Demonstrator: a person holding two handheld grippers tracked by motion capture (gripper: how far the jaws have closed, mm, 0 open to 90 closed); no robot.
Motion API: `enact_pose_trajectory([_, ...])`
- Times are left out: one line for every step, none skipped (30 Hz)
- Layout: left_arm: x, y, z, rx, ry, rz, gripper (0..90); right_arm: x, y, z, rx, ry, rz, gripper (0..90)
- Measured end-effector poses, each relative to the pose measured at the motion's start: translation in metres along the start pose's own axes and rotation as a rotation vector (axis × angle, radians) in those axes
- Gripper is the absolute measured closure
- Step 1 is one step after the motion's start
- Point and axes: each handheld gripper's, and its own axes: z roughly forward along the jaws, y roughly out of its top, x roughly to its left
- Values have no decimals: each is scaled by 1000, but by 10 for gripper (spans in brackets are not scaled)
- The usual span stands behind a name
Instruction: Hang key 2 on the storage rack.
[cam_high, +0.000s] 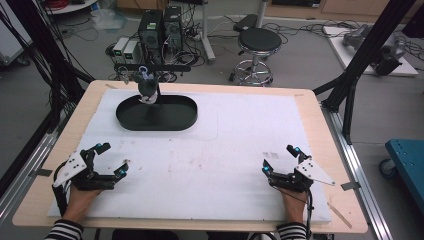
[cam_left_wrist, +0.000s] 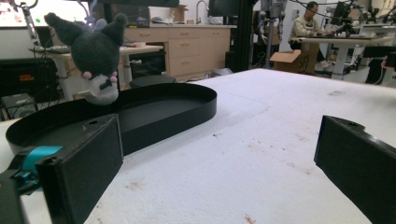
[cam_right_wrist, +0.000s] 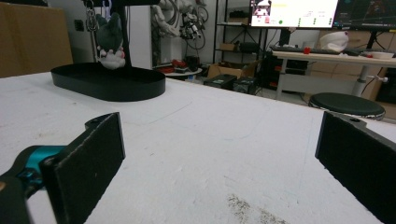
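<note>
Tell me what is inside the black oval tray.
A stand's post rises from the black oval tray, with a dark plush toy hanging above it. The tray floor around looks bare; the near wall hides part of it.

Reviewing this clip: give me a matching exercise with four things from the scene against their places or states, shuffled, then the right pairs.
Things:
1. plush toy
2. black tray
3. left gripper
4. stool

Places or states:
A. on the floor beyond the table
B. open, low over the near left of the white mat
C. hanging from a stand above the tray
D. oval, on the far left of the mat

Pairs: 1-C, 2-D, 3-B, 4-A
</note>
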Motion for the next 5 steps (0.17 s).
enact_pose_trajectory([0, 0, 0, 1, 3, -4, 17, 0, 0, 0, -2, -2, -6, 6])
enact_pose_trajectory([0, 0, 0, 3, 8, -3, 17, 0, 0, 0, -3, -2, -9, 6])
enact_pose_trajectory([0, 0, 0, 5, 10, 4, 17, 0, 0, 0, -4, -3, -11, 6])
enact_pose_trajectory([-1, 0, 0, 9, 10, 14, 17, 0, 0, 0, -3, -4, -11, 6])
enact_pose_trajectory([-2, 0, 0, 10, 10, 17, 17, 0, 0, 0, -3, -4, -11, 6])
